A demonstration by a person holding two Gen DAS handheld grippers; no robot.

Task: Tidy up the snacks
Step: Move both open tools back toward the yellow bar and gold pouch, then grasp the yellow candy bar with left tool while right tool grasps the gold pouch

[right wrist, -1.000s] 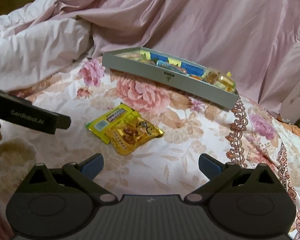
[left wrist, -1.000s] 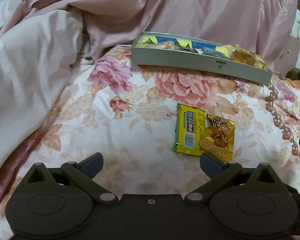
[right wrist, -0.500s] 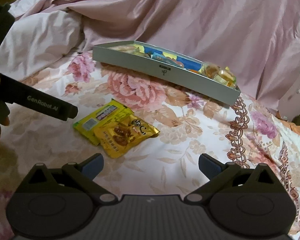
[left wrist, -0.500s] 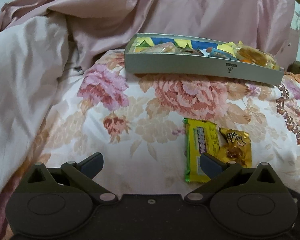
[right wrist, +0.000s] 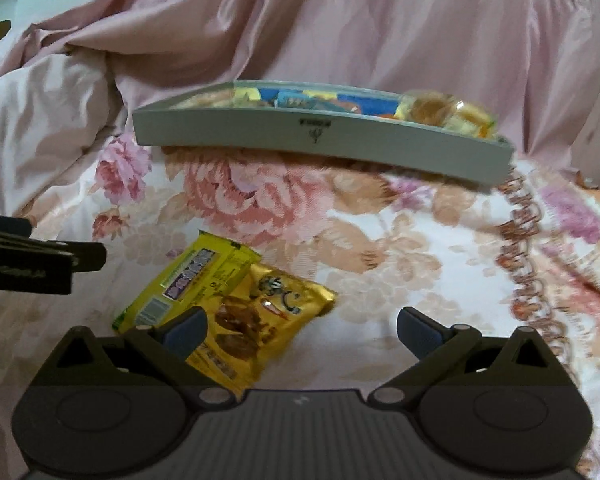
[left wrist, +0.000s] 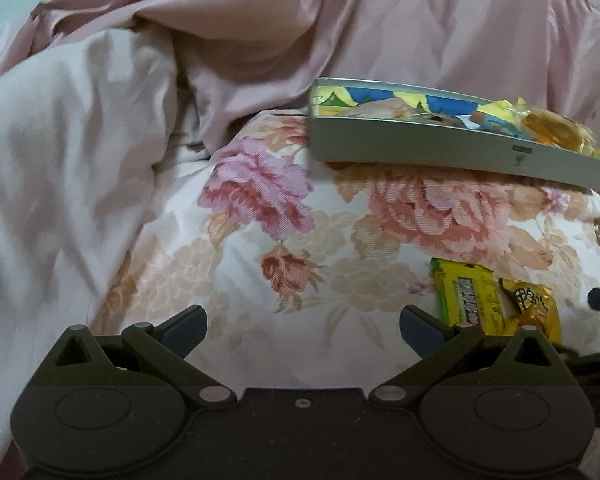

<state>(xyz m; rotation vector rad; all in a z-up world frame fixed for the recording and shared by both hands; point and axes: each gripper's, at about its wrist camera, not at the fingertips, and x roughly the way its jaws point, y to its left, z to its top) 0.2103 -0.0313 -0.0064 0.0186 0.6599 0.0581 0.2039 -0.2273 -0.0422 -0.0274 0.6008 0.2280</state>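
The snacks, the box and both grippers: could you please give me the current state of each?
Gray box: open, holding snacks.
Yellow-green packet: sealed, flat on the bedspread.
Golden packet: sealed, overlapping the yellow-green packet.
Left gripper: open, empty.
Right gripper: open, empty.

My right gripper (right wrist: 302, 330) is spread wide and empty above the floral bedspread (right wrist: 380, 240). Its left finger overlaps the golden snack packet (right wrist: 259, 320), which lies partly on the yellow packet (right wrist: 191, 276). The grey tray (right wrist: 324, 140) of snacks sits beyond.
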